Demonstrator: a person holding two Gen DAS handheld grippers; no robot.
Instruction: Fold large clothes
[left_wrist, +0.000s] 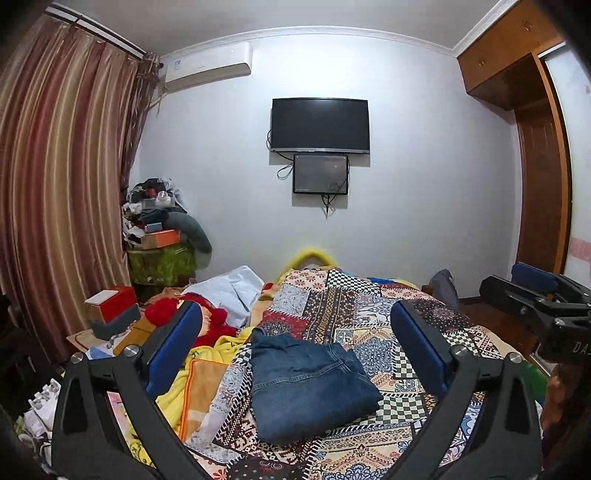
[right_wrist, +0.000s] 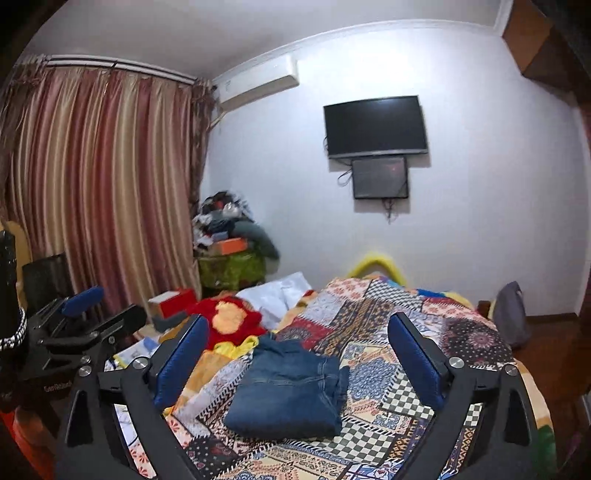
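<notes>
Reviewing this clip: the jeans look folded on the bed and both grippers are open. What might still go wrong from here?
1. The folded jeans lie on a rumpled patchwork quilt; the top layer may slide or spring open.
2. The yellow blanket and red garment crowd the left edge; a sweeping left gripper could snag them.
3. The right gripper hovers open above the jeans and might brush the fold.

Between the spread blue pads of the left gripper lie matt denim jeans on a patterned cloth quilt. Left of it, fuzzy red plush; beyond, a glossy television; right, smooth varnished wood wardrobe.
</notes>
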